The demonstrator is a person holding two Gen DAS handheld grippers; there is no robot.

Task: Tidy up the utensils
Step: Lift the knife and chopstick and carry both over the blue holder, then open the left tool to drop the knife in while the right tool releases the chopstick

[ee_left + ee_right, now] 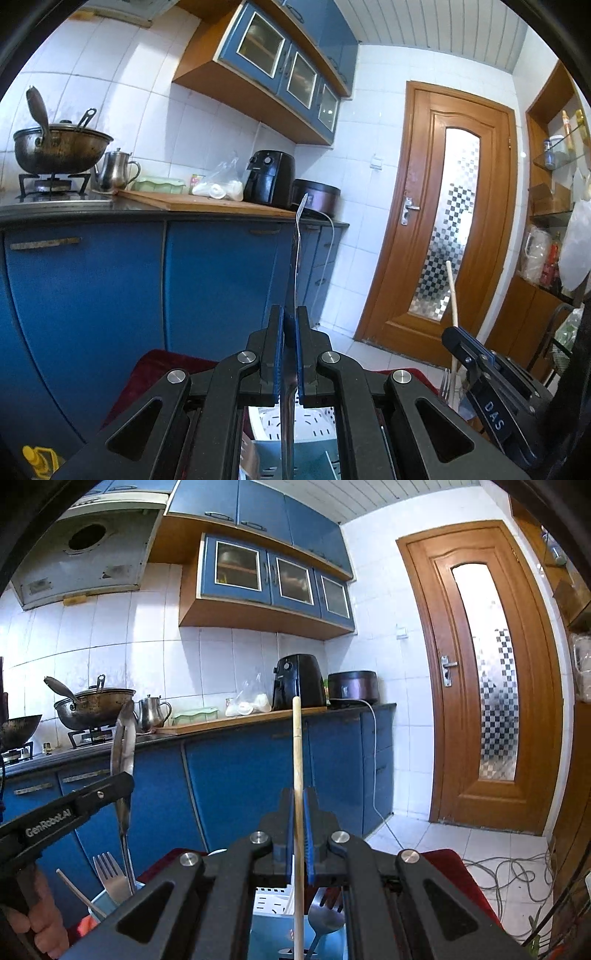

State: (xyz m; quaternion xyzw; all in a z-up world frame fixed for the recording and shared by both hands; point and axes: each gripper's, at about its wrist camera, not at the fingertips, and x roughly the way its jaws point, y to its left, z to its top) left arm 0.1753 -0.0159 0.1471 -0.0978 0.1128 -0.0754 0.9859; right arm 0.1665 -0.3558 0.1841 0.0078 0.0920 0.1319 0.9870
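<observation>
Your left gripper (pixel 290 325) clamps a metal utensil (pixel 297 243), its lower end hidden; your right gripper (pixel 299 812) pinches a pale wooden stick (pixel 297 746) upright.

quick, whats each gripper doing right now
left gripper: closed on a metal utensil, upright.
right gripper: closed on a wooden stick, upright.

Bright daylight thru door glass (pixel 448 221), sharp, heavy fisheye warp, dark corners
</observation>
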